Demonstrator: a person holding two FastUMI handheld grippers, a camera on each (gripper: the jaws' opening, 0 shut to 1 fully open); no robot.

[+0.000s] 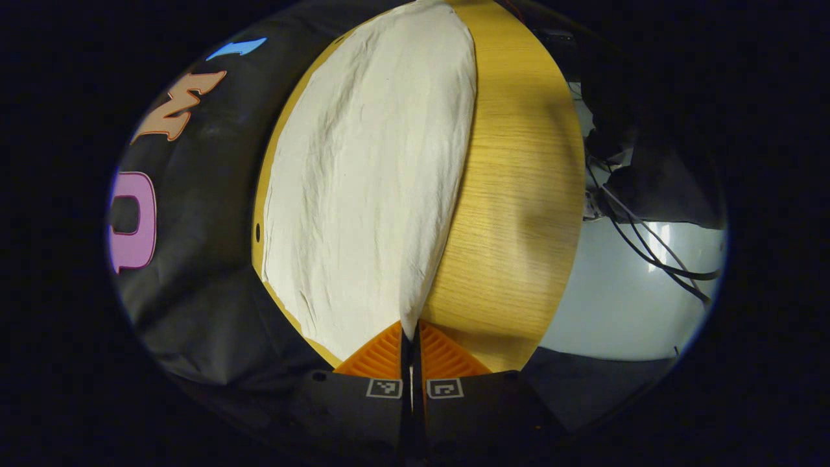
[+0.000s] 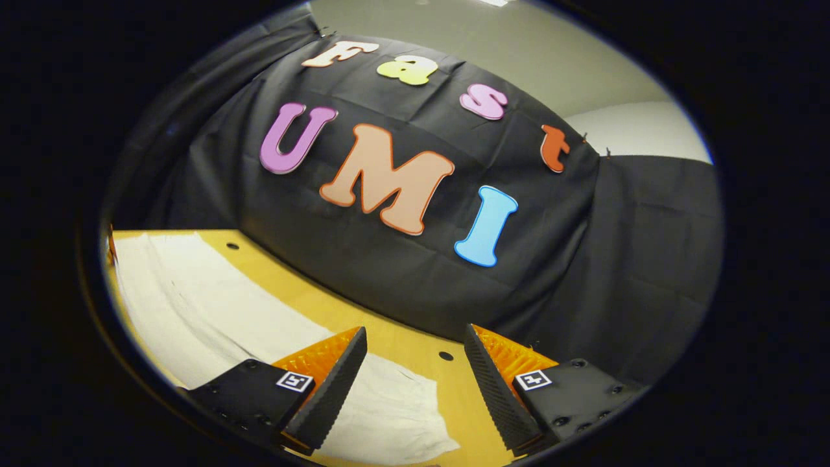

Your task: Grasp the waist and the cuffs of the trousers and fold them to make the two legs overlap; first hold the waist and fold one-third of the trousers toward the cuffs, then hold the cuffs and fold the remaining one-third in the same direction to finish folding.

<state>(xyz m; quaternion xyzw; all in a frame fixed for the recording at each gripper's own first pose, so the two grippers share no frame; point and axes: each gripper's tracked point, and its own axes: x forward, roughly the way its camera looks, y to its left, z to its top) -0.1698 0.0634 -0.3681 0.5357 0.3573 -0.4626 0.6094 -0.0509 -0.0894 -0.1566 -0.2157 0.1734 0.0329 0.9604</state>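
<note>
The left gripper [image 1: 411,337] clenched the white trousers [image 1: 369,175] (flat on the table [image 1: 512,194]), while the right gripper [image 2: 415,363] hung released.

trousers [image 1: 369,181] flat on table [image 1: 519,194]

Dim, sharp, strongly edge-warped fisheye pictures
</note>
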